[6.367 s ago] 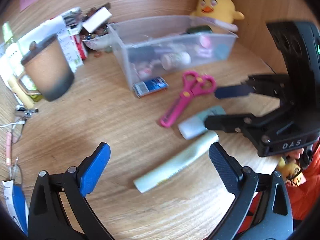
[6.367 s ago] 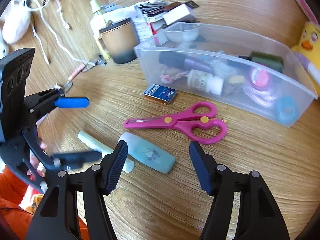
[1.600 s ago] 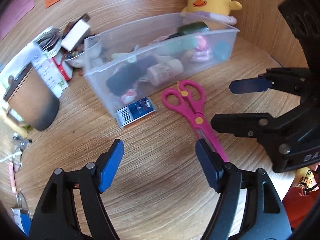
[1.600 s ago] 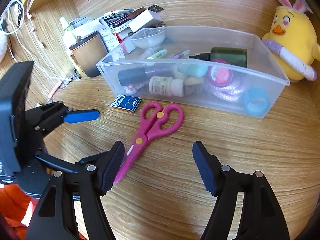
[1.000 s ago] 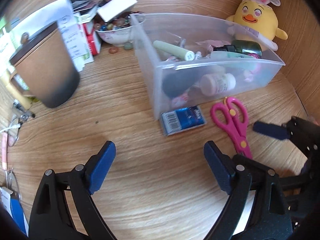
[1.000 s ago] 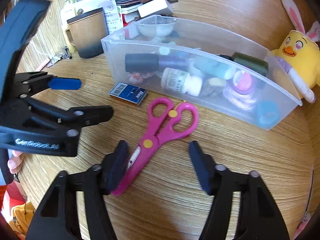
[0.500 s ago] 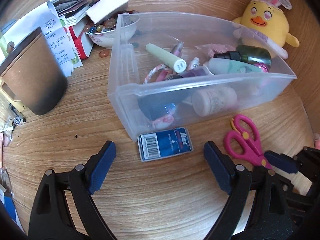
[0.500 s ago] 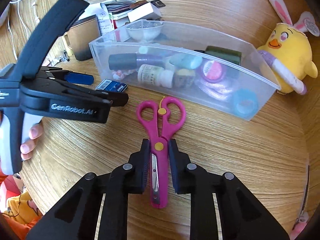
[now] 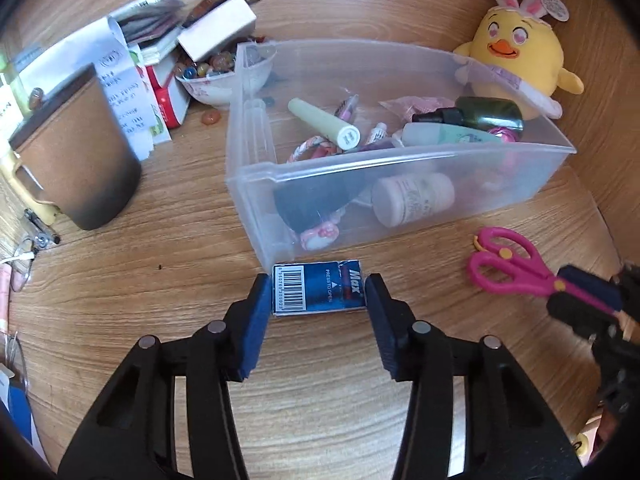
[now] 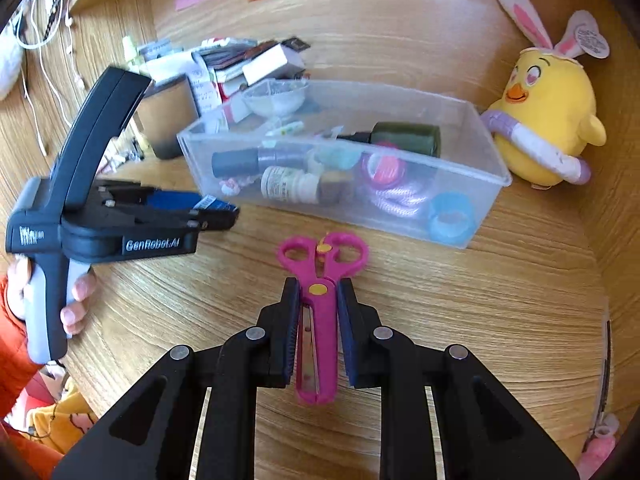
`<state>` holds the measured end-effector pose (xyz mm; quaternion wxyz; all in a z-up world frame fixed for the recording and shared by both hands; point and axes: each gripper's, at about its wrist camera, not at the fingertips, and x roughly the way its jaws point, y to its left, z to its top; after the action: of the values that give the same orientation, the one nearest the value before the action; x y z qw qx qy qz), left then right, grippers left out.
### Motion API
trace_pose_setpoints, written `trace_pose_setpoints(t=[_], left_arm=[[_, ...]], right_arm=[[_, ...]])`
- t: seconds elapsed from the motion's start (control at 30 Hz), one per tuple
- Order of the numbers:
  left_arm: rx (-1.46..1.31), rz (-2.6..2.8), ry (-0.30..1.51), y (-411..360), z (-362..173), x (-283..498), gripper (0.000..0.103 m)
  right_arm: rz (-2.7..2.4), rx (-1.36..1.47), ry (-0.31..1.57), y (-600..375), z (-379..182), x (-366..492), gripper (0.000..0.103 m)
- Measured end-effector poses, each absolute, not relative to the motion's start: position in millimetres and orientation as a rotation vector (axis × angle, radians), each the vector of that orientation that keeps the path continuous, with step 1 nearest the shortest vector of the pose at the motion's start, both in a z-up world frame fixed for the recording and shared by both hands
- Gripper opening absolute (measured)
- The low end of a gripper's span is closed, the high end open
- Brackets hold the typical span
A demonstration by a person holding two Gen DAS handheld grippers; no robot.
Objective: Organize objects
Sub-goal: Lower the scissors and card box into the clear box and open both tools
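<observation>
A: What's changed? The pink plastic scissors (image 10: 320, 312), lower centre, are now clamped by the right tool (image 10: 318, 334).

B: The left tool (image 9: 318, 314) is being closed around the small blue cardboard box (image 9: 318, 289), centre frame on the bench (image 9: 160, 280); both probably headed for the clear plastic bin (image 9: 400, 168).

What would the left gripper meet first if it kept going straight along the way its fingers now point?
Probably the clear plastic bin: its near wall stands just beyond the blue staple box on which the left gripper is closing, though depth is hard to judge.
</observation>
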<state>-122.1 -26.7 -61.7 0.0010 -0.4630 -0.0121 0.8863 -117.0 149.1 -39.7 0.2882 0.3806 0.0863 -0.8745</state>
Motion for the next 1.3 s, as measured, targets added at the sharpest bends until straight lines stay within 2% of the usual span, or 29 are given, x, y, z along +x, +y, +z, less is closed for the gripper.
trace_pose_setpoints(t=[0.4, 0.83, 1.03, 1.3], left_arm=[[-1.293, 2.829, -0.007, -25.8, -23.1, -88.7, 0.047], [-1.117, 2.865, -0.033, -27.0, 13.2, -98.2, 0.047], [-1.107, 2.863, -0.045, -28.1, 18.2, -115.4, 0.047], [-1.155, 2.847, -0.032, -26.5, 7.9, -141.9, 0.048]], right_arm=[[-2.386, 0.917, 0.163, 159.1, -10.0, -115.5, 0.017], [-2.444, 0.750, 0.111, 159.7, 41.2, -123.1, 0.017], [-2.468, 0.712, 0.073, 155.0, 56.4, -138.2, 0.017], [-2.459, 0.734, 0.125, 115.9, 52.6, -176.5, 0.017]])
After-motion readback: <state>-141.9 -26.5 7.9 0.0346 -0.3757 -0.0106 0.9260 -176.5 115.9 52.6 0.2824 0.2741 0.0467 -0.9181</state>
